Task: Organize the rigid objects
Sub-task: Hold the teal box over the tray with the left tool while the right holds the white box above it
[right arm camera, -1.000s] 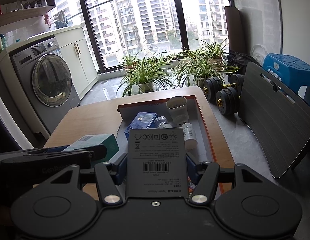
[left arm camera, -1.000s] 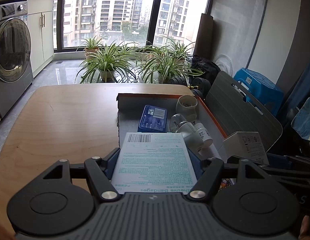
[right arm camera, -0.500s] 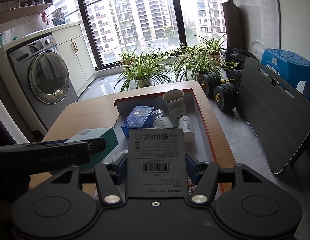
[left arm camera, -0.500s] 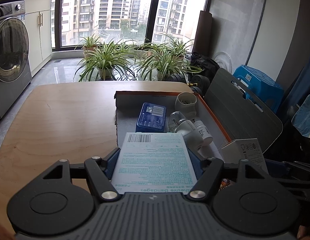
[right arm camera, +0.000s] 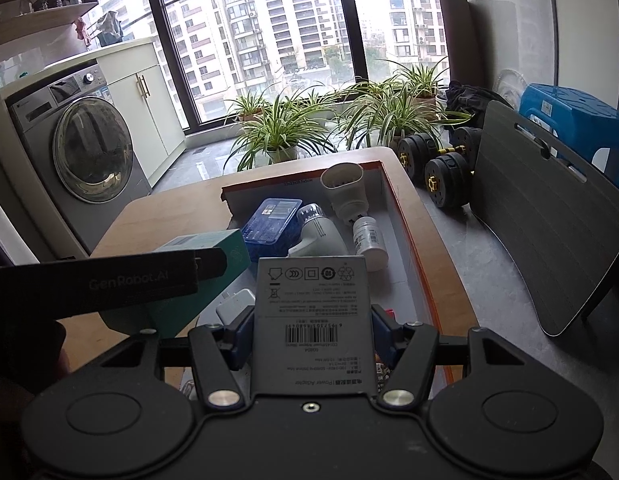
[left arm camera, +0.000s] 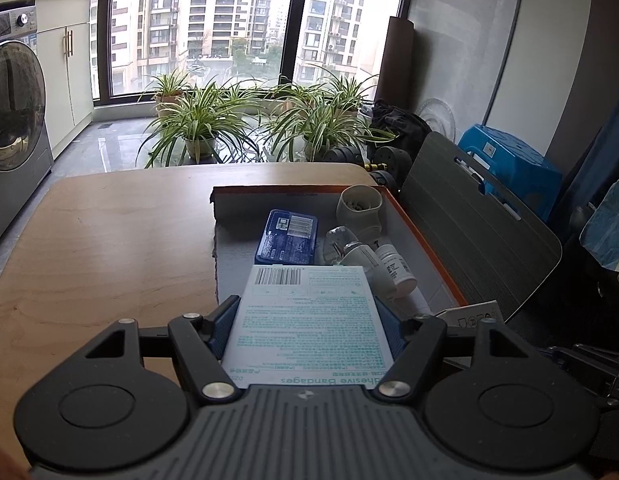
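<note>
Left gripper (left arm camera: 307,320) fingers clamp bandage box (left arm camera: 307,320) flat between them; right gripper (right arm camera: 311,320) fingers clamp adapter box (right arm camera: 311,320) likewise, over tray (right arm camera: 405,232).

Both grippers tilt downward (jaws clamped on boxes).

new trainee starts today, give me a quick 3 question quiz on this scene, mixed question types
1. True or false: the left gripper is shut on the bandage box.
2. Which printed words name the grey box that the right gripper holds?
A. Power Adapter
B. Light Bulb
C. Batteries
3. Fill in: in the right wrist view the small white bottle lies in the tray just below the white ____.

Key
1. true
2. A
3. cup
</note>
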The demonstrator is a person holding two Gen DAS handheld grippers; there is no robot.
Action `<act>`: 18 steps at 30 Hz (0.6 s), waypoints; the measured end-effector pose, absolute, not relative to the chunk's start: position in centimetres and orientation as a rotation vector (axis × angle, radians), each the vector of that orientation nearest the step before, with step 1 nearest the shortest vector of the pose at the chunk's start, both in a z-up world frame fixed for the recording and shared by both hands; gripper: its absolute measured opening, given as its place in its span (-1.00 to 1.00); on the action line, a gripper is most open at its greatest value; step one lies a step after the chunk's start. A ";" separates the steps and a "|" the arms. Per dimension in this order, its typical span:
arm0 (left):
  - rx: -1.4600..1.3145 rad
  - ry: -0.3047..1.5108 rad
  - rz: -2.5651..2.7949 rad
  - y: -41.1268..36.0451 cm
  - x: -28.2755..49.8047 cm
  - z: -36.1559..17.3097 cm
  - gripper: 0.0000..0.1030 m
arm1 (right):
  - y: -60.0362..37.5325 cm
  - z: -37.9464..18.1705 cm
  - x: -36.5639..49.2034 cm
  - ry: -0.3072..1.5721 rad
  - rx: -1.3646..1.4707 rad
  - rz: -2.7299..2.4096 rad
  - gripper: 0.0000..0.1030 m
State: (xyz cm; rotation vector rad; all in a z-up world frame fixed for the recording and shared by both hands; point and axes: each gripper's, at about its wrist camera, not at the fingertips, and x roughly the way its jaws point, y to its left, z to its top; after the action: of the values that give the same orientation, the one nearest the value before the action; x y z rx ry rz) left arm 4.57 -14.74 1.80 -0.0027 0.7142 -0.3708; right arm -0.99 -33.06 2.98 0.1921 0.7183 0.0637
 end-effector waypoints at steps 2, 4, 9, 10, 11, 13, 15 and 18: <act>-0.001 0.714 -0.373 -14.8 4.6 1.8 0.39 | -33.1 2.8 -0.9 0.722 0.195 0.062 0.36; 0.003 0.714 -0.377 -15.1 4.7 1.8 0.39 | -33.2 2.6 -0.9 0.726 0.197 0.060 0.36; 0.005 0.716 -0.382 -15.5 5.0 1.8 0.39 | -33.3 2.3 -0.8 0.733 0.202 0.054 0.36; 0.005 0.717 -0.383 -15.6 5.1 1.8 0.39 | -33.3 2.2 -0.7 0.734 0.203 0.054 0.36; 0.005 0.718 -0.384 -15.6 5.1 1.8 0.39 | -33.3 2.1 -0.7 0.735 0.203 0.054 0.36; 0.005 0.718 -0.382 -15.7 5.1 1.8 0.39 | -33.3 2.0 -0.7 0.736 0.204 0.054 0.36; 0.005 0.719 -0.384 -15.7 5.1 1.7 0.39 | -33.3 2.0 -0.7 0.738 0.205 0.056 0.36; 0.005 0.719 -0.383 -15.7 5.2 1.7 0.39 | -33.2 1.9 -0.6 0.740 0.205 0.057 0.36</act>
State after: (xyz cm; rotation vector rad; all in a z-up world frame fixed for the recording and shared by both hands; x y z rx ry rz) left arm 5.15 -15.70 1.75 0.0053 0.7190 -0.3832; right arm -0.61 -33.23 1.87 0.2054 0.7401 0.0571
